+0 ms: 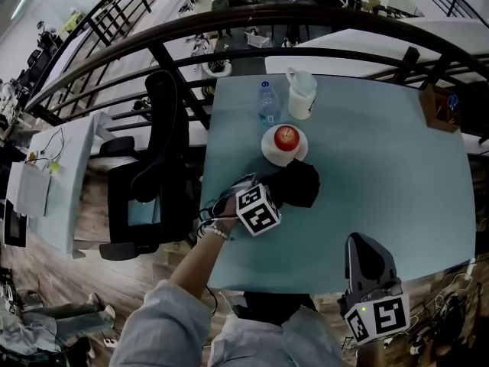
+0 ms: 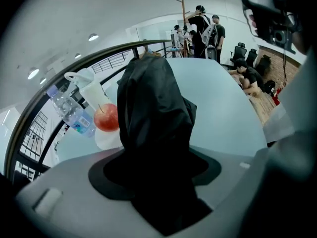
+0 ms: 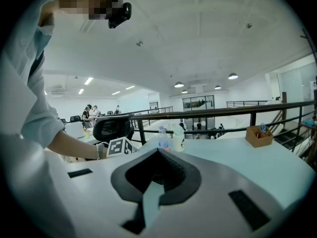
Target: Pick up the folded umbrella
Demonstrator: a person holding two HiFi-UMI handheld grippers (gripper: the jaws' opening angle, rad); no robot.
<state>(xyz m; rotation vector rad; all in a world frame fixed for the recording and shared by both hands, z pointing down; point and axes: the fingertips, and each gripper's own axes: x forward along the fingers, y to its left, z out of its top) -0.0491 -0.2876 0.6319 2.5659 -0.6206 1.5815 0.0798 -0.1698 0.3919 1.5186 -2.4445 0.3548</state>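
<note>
**Umbrella in the claw, apple close by**

At the left, past the table's [image 1: 382, 167] edge, stands a black office chair [image 1: 153, 151]. Next comes the left gripper [image 1: 272, 199], angled steeply down near the front left of the table and pinching the folded umbrella [image 1: 299, 182]. Its own view shows the black fabric filling the gap between the jaws. Whether the umbrella is clear of the tabletop I cannot tell.

Just beyond the umbrella is an apple [image 1: 286, 137] on a white dish [image 1: 267, 150], very near the fabric. Behind those stand a water bottle [image 1: 268, 104] and a white jug [image 1: 301, 94]. At the lower right the right gripper [image 1: 365, 249] hangs over the near edge, tips pressed together on nothing, well apart from it all.

What worries me is the grip. Loose, slick cloth can slide through the pads, and the umbrella would drop. If the far end swings on the way up, it could catch the dish and roll the apple off, or tip the bottle behind it. A straight, slow rise looks safest.
</note>
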